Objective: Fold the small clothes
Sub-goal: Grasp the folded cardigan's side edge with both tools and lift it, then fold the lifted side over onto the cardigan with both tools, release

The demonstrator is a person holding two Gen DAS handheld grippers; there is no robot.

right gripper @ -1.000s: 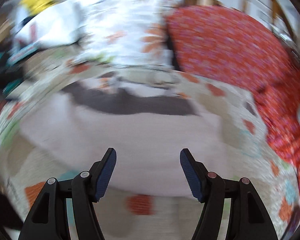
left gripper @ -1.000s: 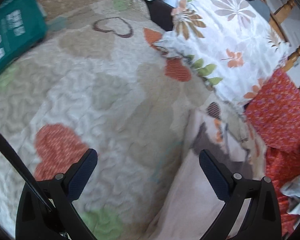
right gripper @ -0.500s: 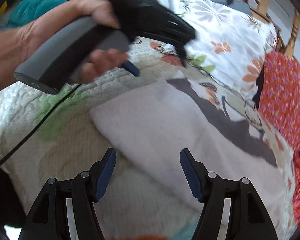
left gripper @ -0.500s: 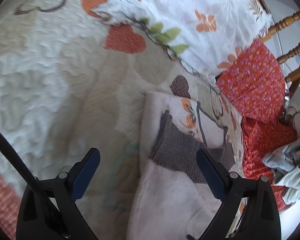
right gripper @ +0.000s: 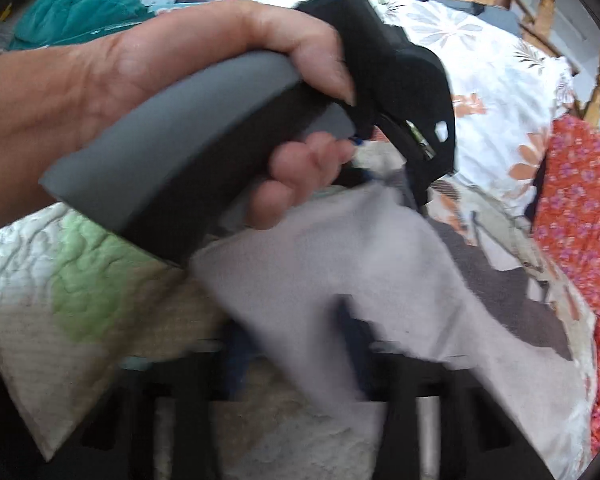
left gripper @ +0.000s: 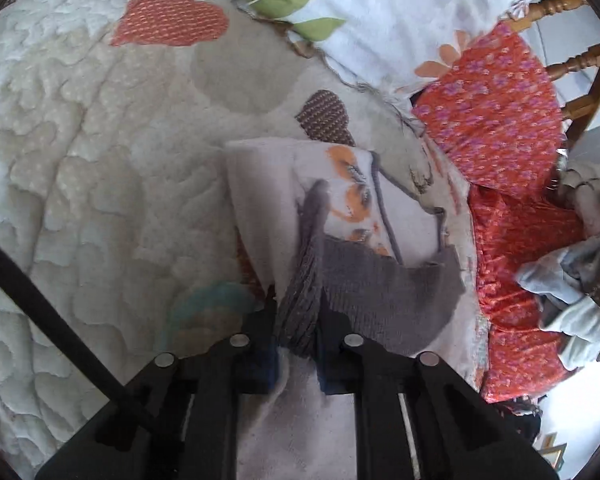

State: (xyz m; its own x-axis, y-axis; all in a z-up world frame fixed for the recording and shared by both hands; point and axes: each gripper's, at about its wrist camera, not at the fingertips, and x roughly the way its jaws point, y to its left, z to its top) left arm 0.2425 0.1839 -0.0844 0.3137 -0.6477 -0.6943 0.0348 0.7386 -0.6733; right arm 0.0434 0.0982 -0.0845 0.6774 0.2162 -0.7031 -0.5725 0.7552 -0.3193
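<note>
A small pale pink-grey garment (left gripper: 260,196) with a dark grey ribbed waistband (left gripper: 384,288) and an orange printed inside lies on the quilted bed cover. My left gripper (left gripper: 298,340) is shut on a bunched fold of the waistband. In the right wrist view the same garment (right gripper: 340,248) is lifted and blurred. My right gripper (right gripper: 296,344) is shut on its near edge. The hand holding the left gripper (right gripper: 416,176) fills the upper left of that view, its tip at the garment's far edge.
The quilt (left gripper: 80,152) with heart patches spreads to the left. A white floral pillow (left gripper: 380,12) and an orange-red patterned cloth (left gripper: 496,120) lie at the far right, by a wooden chair (left gripper: 580,56). More crumpled clothes (left gripper: 572,288) lie at the right edge.
Both grippers have closed from open onto the garment. The left moved forward onto the waistband. The right closed on the near edge, and the cloth is now lifted.
</note>
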